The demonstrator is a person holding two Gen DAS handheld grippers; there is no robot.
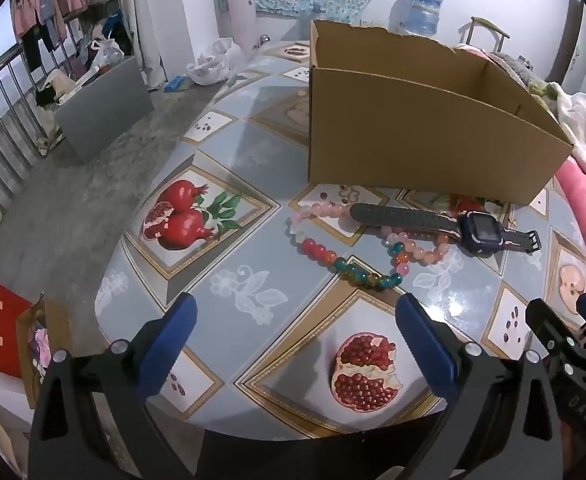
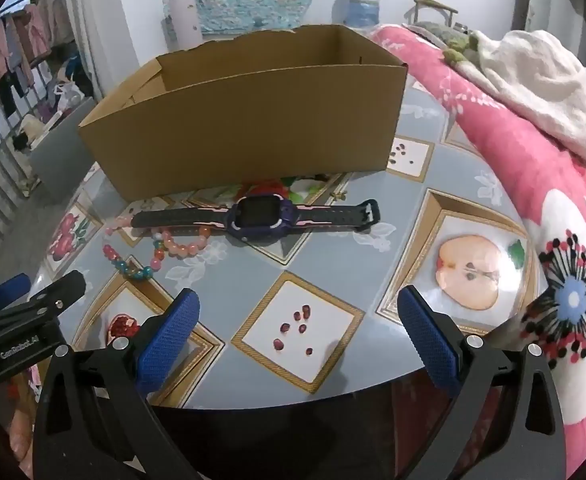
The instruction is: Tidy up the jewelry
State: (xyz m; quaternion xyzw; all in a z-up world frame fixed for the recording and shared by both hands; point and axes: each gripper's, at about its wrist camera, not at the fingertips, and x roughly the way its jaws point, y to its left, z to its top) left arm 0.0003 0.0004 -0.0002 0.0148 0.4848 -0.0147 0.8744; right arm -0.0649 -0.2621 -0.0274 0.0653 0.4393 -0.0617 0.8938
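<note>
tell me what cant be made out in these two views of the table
- Floor of the cardboard box: hidden in both wrist views by its near wall.
- Part of the bead bracelet: in both views the watch strap lies across it.
- Watch screen: dark in both views, nothing legible.
- Small gold item near the box: too small to identify.

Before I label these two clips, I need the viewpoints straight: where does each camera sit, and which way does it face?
Left wrist: on the left gripper, angled down over the table toward the bead bracelet and watch; own open blue fingers show, with the right gripper at the right edge.
Right wrist: on the right gripper, angled down at the watch; own open fingers show, with the left gripper at the left edge.
Shared: watch, bracelet, cardboard box, table.
</note>
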